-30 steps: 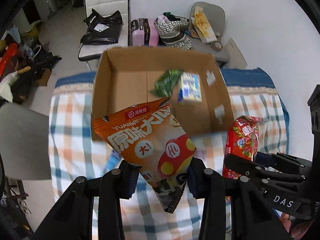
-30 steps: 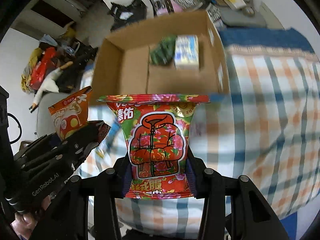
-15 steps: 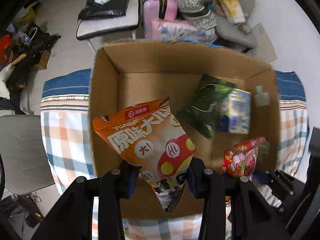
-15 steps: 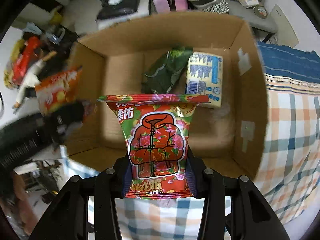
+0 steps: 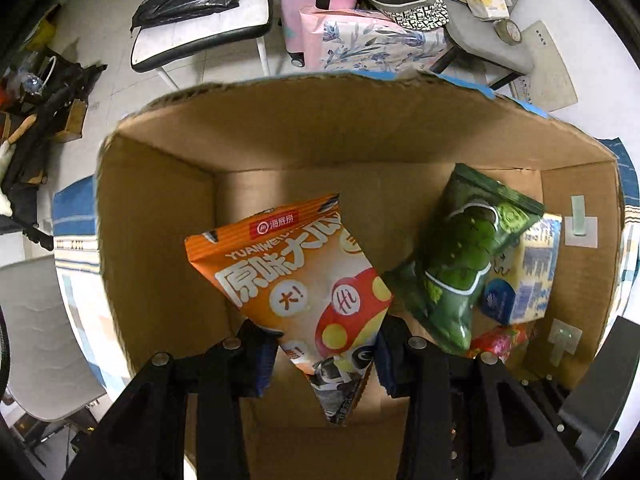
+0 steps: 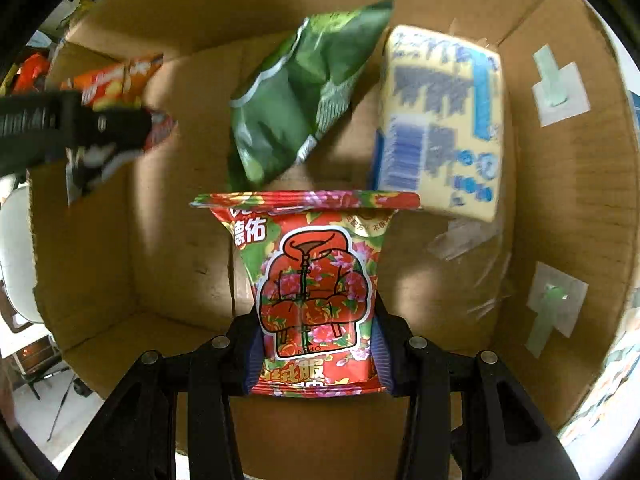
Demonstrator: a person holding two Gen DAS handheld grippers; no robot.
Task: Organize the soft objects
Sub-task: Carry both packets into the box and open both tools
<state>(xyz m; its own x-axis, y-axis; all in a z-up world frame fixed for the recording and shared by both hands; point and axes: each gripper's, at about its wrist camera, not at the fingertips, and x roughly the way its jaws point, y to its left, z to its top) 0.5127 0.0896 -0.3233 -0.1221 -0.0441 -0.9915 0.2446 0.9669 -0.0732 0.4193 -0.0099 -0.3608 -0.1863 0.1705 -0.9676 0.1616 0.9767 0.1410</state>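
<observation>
Now, starting at the left, we see our left gripper point(image 5: 322, 354) closed on the orange bag point(image 5: 296, 276). Its pads point(image 5: 262, 356) pinch the bag's lower corner, so the bag stands up and forward from the tips, tilted, with its sealed top toward the far wall of the box point(image 5: 160, 240). The bag hangs over the left half of the box, above the floor; we cannot tell whether its bottom tip touches the cardboard.

Further right in that view, the green bag point(image 5: 460, 264) lies inside the box, leaning against the yellow pack point(image 5: 524, 276), which sits by the right wall. A bit of the red bag point(image 5: 500, 340) shows just below them.

In the right wrist view, the left gripper point(image 6: 132, 120) and the orange bag point(image 6: 116, 80) appear blurred at the far left, over the box point(image 6: 80, 240). In the middle, our right gripper point(image 6: 316, 356) is clamped on the red bag point(image 6: 314, 280), holding its lower part while the flared top edge spreads ahead of the tips. The green bag point(image 6: 296, 96) lies just beyond that edge, and the yellow pack point(image 6: 440, 120) is to its right, touching it. The red bag is down inside the box walls.
</observation>
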